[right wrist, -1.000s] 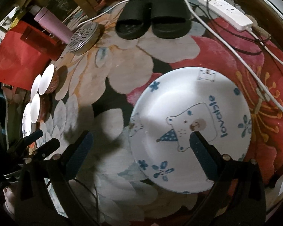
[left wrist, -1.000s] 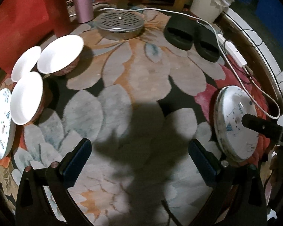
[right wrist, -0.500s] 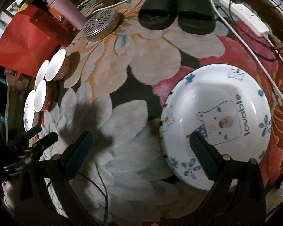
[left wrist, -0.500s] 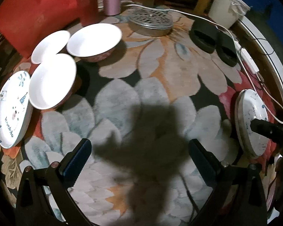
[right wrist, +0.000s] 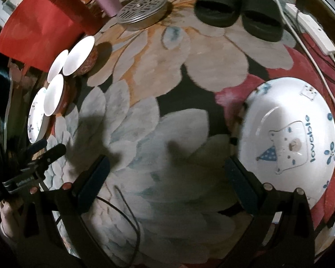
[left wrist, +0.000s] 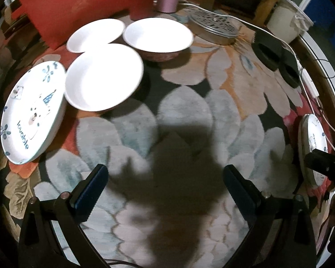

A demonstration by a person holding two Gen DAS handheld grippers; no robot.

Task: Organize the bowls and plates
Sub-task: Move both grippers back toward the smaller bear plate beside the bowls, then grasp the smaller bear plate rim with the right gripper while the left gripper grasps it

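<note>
Presently, both pairs of tongs are held wide open with nothing between the jaws. Far to the left of the left gripper (left wrist: 165, 189), a bear-printed plate (left wrist: 31, 116) is seen beside two bowls (left wrist: 103, 77) and (left wrist: 158, 36), with a small white plate (left wrist: 96, 34) behind them. Just off the right finger of the right gripper (right wrist: 166, 183), the matching plate (right wrist: 288, 138) lies flat on the rug (right wrist: 145, 89). A grip on its near rim is probably best: one finger should be slid under the edge, then closed gently, so the plate is not tipped.
</note>
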